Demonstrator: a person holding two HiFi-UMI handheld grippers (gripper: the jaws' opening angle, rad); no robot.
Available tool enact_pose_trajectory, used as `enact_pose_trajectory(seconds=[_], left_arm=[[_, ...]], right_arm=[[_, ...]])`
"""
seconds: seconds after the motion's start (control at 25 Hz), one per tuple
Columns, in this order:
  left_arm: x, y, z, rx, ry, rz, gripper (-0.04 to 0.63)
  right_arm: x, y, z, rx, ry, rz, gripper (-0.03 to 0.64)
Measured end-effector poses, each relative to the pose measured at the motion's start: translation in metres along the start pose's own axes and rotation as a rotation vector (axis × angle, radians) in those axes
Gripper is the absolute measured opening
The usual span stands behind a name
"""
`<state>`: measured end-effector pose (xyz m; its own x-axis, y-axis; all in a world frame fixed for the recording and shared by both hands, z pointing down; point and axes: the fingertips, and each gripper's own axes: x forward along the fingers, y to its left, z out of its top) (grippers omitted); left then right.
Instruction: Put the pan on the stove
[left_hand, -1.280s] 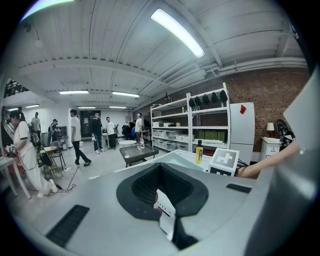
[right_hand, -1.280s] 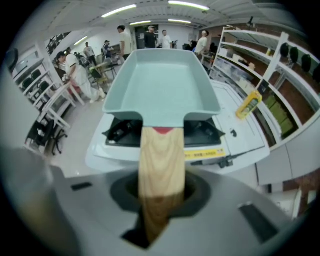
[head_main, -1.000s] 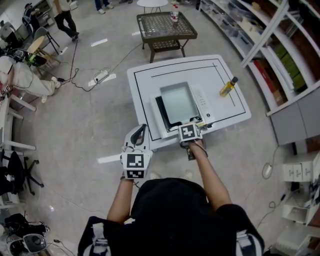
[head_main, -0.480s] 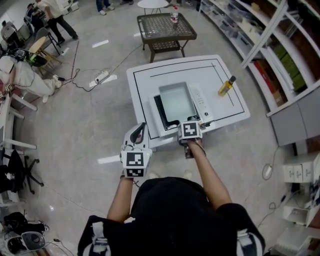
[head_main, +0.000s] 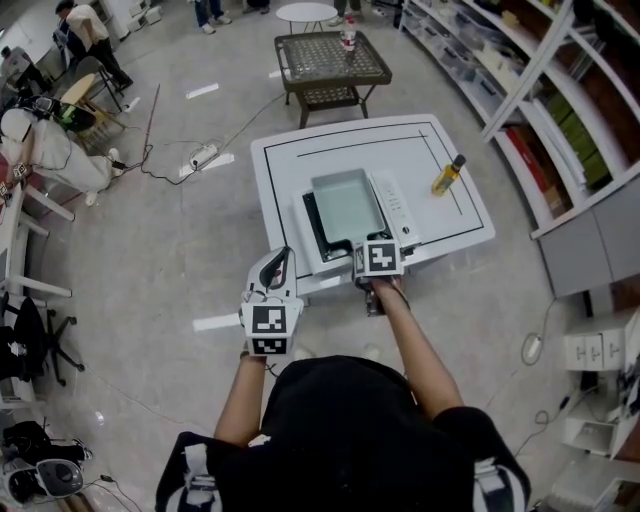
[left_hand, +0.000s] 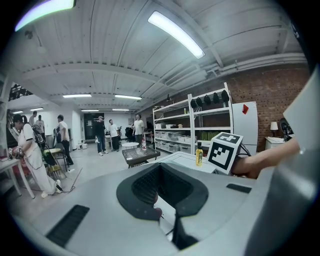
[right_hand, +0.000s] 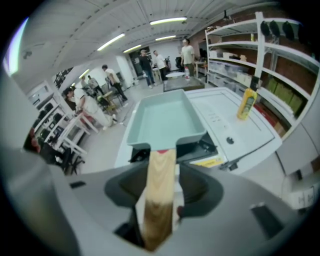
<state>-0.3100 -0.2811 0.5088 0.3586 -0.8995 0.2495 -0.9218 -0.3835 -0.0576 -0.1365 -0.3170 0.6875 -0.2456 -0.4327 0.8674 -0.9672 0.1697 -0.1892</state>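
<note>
The pale teal rectangular pan sits flat on the white stove on the white table. Its wooden handle points toward me over the table's front edge. My right gripper is at that handle, and its jaws are opening. In the right gripper view the handle runs between the jaws of the right gripper with dark gaps beside it. My left gripper hangs over the floor left of the table, off the pan. In its own view the left gripper shows a narrow gap with nothing in it.
A yellow oil bottle stands on the white table at its right side. A wire coffee table stands beyond. Shelving runs along the right. People, chairs and cables are at the far left.
The head view has shifted slightly. The right gripper stays at the pan's handle, the pan stays on the stove, and the left gripper has not moved.
</note>
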Motion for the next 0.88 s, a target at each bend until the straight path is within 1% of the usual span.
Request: enact_pose_trajectory(seconds=[0.12, 0.32, 0.48, 0.6, 0.64, 0.68, 0.76, 0.8, 0.88], left_arm=[[-0.002, -0.006, 0.002, 0.000, -0.002, 0.008, 0.021], [-0.003, -0.011, 0.008, 0.005, -0.007, 0.020, 0.021], [-0.004, -0.017, 0.016, 0.004, -0.023, 0.031, 0.021], [-0.005, -0.019, 0.024, 0.013, -0.034, 0.038, 0.021], [-0.005, -0.020, 0.026, 0.016, -0.037, 0.041, 0.021], [-0.005, -0.021, 0.028, 0.019, -0.040, 0.043, 0.021], [-0.006, -0.022, 0.033, 0.023, -0.049, 0.050, 0.021], [-0.007, -0.022, 0.036, 0.025, -0.055, 0.053, 0.021], [-0.008, -0.023, 0.043, 0.031, -0.068, 0.058, 0.021]], right_arm=[[-0.006, -0.001, -0.003, -0.006, -0.008, 0.018, 0.204], [-0.023, 0.001, 0.004, -0.019, -0.061, 0.065, 0.204], [-0.045, -0.003, 0.010, -0.103, -0.120, 0.073, 0.204], [-0.067, -0.005, 0.018, -0.160, -0.192, 0.081, 0.201], [-0.076, -0.005, 0.024, -0.174, -0.223, 0.087, 0.194], [-0.085, -0.006, 0.030, -0.184, -0.261, 0.096, 0.173], [-0.106, -0.006, 0.044, -0.196, -0.345, 0.116, 0.108], [-0.116, -0.006, 0.050, -0.206, -0.384, 0.122, 0.088], [-0.135, -0.006, 0.062, -0.239, -0.447, 0.119, 0.062]])
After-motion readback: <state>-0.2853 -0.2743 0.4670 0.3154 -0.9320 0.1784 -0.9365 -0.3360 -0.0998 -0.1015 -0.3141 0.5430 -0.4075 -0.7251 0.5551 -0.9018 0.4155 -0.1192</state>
